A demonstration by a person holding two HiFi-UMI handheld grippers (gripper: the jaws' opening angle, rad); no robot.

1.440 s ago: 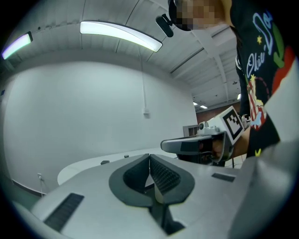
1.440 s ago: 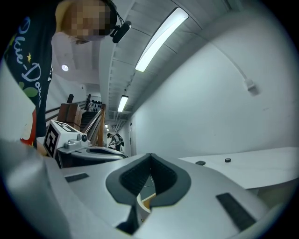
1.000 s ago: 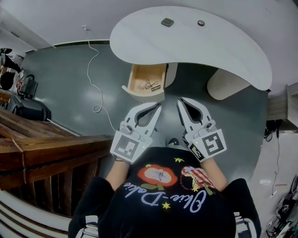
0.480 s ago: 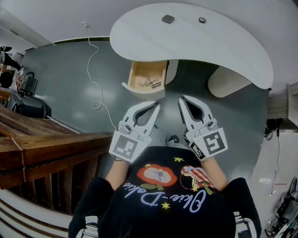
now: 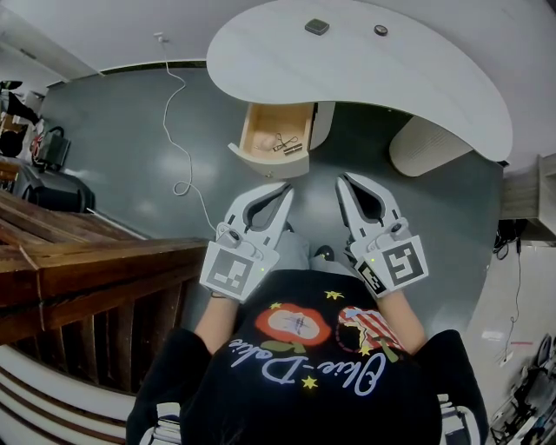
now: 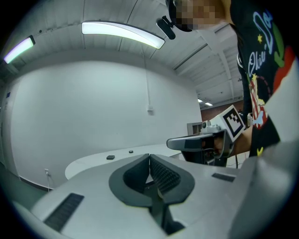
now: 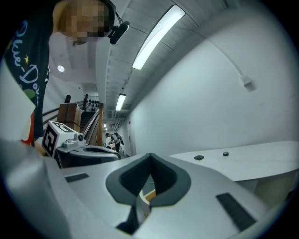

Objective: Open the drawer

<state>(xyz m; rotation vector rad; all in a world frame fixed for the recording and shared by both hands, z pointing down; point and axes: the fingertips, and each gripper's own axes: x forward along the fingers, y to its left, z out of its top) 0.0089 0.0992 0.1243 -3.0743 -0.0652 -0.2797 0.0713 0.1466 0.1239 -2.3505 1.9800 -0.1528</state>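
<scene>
The wooden drawer (image 5: 276, 139) stands pulled out from under the white curved desk (image 5: 365, 74), with small metal items lying inside it. My left gripper (image 5: 287, 189) is shut and empty, held well short of the drawer's front. My right gripper (image 5: 342, 180) is beside it, also shut with nothing between its pads. In the left gripper view my left gripper (image 6: 149, 158) shows its tips meeting, with the desk top (image 6: 107, 163) beyond. In the right gripper view my right gripper (image 7: 150, 157) is closed too, with a sliver of the drawer's wood (image 7: 148, 195) below its tips.
Two small dark objects (image 5: 316, 27) lie on the desk top. A white cable (image 5: 178, 148) runs across the grey floor at the left. A wooden stair rail (image 5: 95, 269) stands at the left. A pale ribbed desk support (image 5: 426, 146) is at the right.
The drawer and desk sit a little higher in the head view than a second ago; both grippers kept their pose, shut and side by side.
</scene>
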